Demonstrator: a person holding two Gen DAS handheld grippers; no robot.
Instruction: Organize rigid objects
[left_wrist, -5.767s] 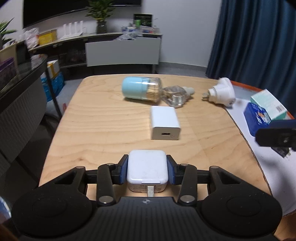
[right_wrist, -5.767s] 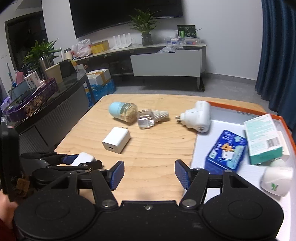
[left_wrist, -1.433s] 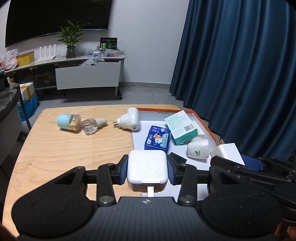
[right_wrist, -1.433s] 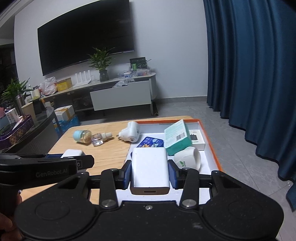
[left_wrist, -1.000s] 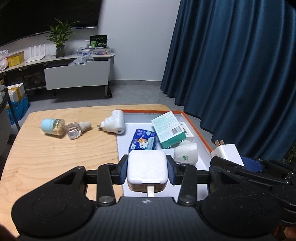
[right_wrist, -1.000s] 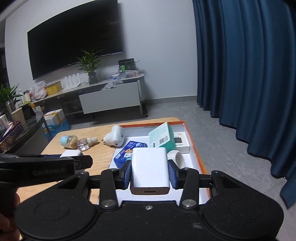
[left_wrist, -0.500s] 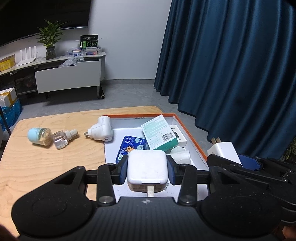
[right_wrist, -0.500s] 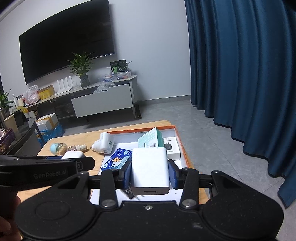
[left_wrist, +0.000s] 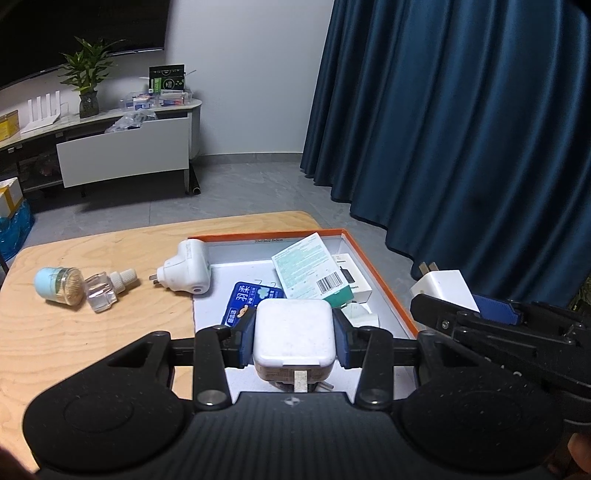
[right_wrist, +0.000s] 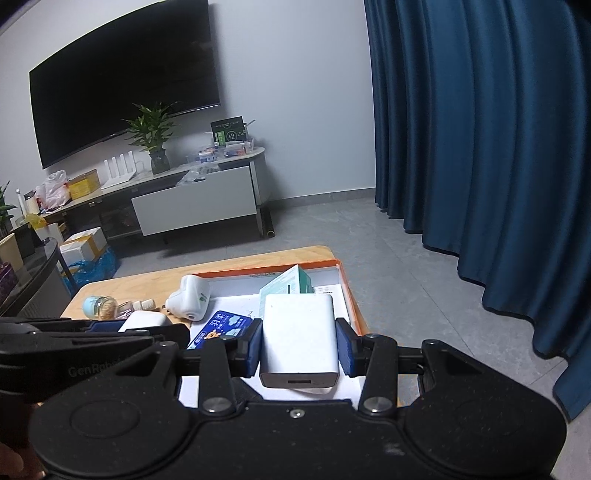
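Note:
My left gripper (left_wrist: 294, 336) is shut on a white square charger (left_wrist: 294, 334) and holds it above the near part of the orange-rimmed white tray (left_wrist: 266, 234). My right gripper (right_wrist: 299, 345) is shut on a white USB charger (right_wrist: 299, 341) above the same tray (right_wrist: 341, 273); it shows at the right of the left wrist view (left_wrist: 443, 286). In the tray lie a blue tin (left_wrist: 243, 301), a teal box (left_wrist: 310, 269), a white box with a black picture (left_wrist: 352, 277) and a white cup (left_wrist: 360, 315).
On the wooden table (left_wrist: 74, 332) left of the tray lie a white plug-in device (left_wrist: 186, 273), a clear bottle (left_wrist: 105, 290) and a blue-capped toothpick jar (left_wrist: 59, 284). Dark blue curtains (left_wrist: 461, 129) hang to the right. A TV cabinet (left_wrist: 122, 155) stands behind.
Both grippers have kept moving right with their chargers, from over the table to over the tray. The objects on the table and in the tray have not moved.

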